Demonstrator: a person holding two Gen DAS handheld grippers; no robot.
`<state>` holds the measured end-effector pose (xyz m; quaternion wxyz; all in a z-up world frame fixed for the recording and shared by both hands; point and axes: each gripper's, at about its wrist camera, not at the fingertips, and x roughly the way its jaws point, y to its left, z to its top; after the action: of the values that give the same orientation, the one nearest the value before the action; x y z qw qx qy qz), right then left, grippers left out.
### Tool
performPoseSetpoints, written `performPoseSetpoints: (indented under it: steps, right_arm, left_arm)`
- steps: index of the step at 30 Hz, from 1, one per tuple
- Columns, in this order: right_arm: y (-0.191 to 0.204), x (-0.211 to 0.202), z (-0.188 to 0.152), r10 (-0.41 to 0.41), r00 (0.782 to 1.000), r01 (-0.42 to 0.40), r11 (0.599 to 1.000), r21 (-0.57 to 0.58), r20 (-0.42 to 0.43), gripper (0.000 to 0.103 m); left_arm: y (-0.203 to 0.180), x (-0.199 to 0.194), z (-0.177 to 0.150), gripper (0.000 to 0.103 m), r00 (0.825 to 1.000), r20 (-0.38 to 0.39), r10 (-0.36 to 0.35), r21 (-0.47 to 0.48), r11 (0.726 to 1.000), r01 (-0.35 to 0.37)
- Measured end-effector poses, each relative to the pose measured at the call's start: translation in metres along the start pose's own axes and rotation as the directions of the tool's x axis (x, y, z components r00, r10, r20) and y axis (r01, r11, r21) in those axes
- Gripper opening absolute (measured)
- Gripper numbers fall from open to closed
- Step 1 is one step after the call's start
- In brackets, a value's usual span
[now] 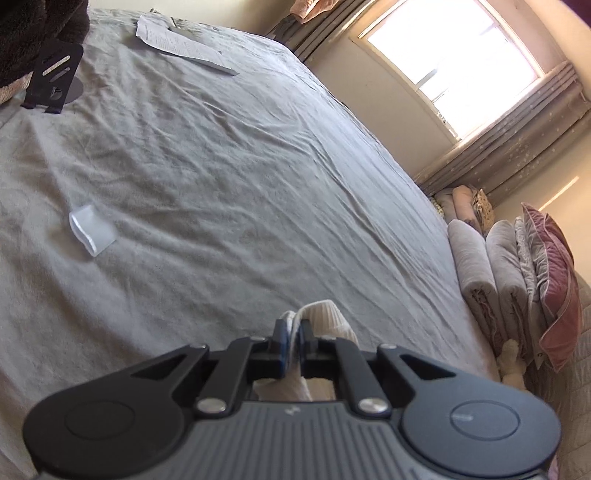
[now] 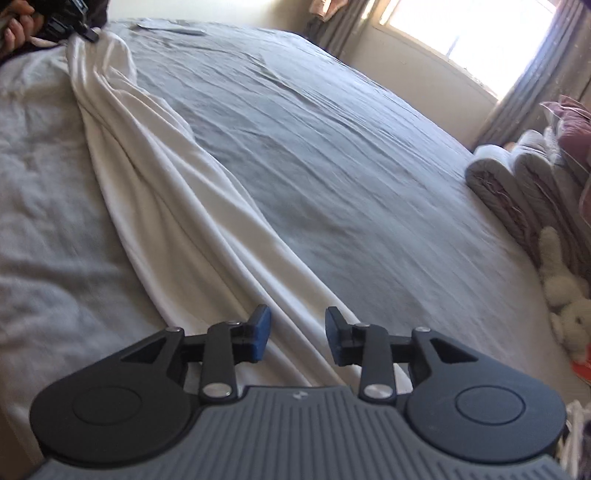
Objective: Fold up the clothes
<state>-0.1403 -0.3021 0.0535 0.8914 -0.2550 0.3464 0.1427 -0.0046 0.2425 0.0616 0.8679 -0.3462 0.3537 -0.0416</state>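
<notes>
A long white garment (image 2: 177, 206) lies stretched in folds across the grey bed sheet (image 2: 351, 147), from the far left corner down to the near edge. In the left wrist view my left gripper (image 1: 291, 339) is shut on a bunched end of the white garment (image 1: 325, 317), which sticks out past the blue pads. From the right wrist view, that left gripper (image 2: 79, 26) shows at the top left, pinching the garment's far end, with a hand (image 2: 16, 31) behind it. My right gripper (image 2: 298, 338) is open over the garment's near end, and its pads are not pressing the cloth.
A small clear plastic piece (image 1: 90, 229), a sheet of paper (image 1: 181, 44) and a black stand (image 1: 51, 81) lie on the bed sheet (image 1: 240, 166). Folded blankets (image 1: 498, 266) and a pink pillow (image 1: 554, 273) stack at the right. A white plush toy (image 2: 565, 295) sits by them.
</notes>
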Motion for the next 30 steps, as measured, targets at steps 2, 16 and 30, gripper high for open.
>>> performPoseSetpoints:
  steps: [2, 16, 30]
  right_arm:
    - [-0.010, -0.002, -0.009, -0.007, 1.000, 0.007, 1.000, 0.021, -0.027, 0.035]
    - [-0.081, -0.008, 0.007, -0.191, 0.982, 0.183, 0.956, 0.230, 0.012, 0.002]
    - [-0.169, 0.058, 0.024, -0.227, 0.964, 0.264, 0.853, 0.449, -0.136, 0.030]
  left_arm:
    - [-0.001, -0.001, 0.001, 0.005, 1.000, 0.002, -0.017, -0.018, 1.000, 0.017]
    - [-0.045, 0.028, 0.026, 0.001, 0.978, 0.101, -0.180, -0.204, 0.959, 0.198]
    - [-0.082, 0.075, 0.001, 0.029, 0.993, -0.105, 0.051, 0.142, 0.989, -0.036]
